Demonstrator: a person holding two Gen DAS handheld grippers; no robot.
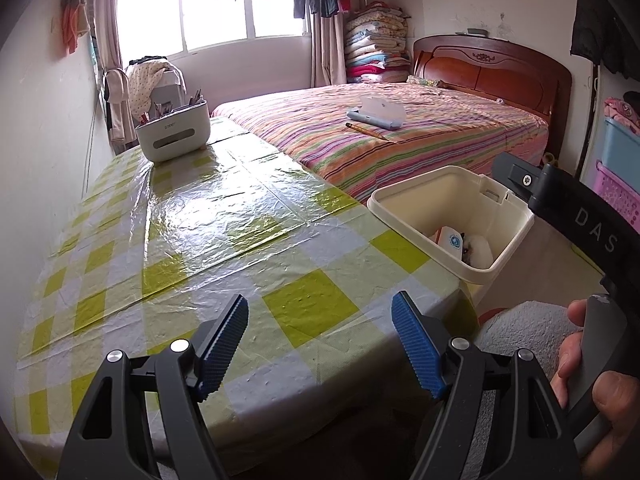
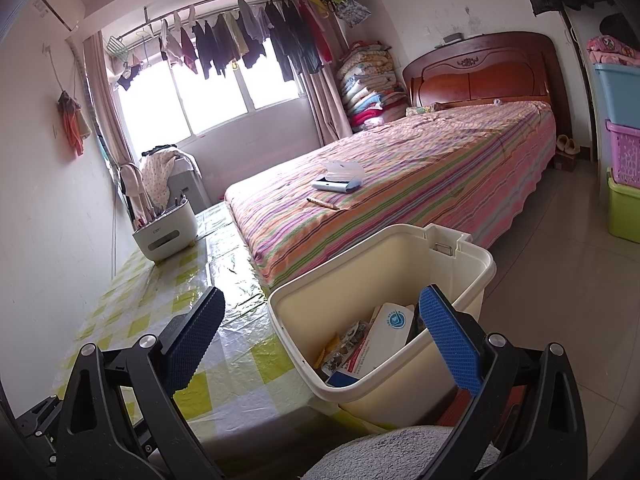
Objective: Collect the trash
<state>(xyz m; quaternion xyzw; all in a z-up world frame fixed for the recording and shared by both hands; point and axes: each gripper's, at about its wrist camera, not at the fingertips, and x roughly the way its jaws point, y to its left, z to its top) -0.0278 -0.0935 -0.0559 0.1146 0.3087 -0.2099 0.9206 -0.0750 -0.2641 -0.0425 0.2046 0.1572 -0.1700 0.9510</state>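
The left black two-finger gripper with blue ribbed pads (image 1: 320,344) stood with its jaws wide apart and nothing between them, angled downward. The right black gripper with blue textured pads (image 2: 324,344) was likewise spread wide, gripping nothing, tilted slightly downward. A bare hand (image 1: 588,384) wrapped its fingers around the right gripper's grey handle.

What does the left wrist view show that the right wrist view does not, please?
Only the left wrist view shows a hand gripping the other tool's handle. Only the right wrist view shows the slippers beside the bed and the green crate. Both show the cream bin holding paper trash, the checked tablecloth, the white organizer and the striped bed.
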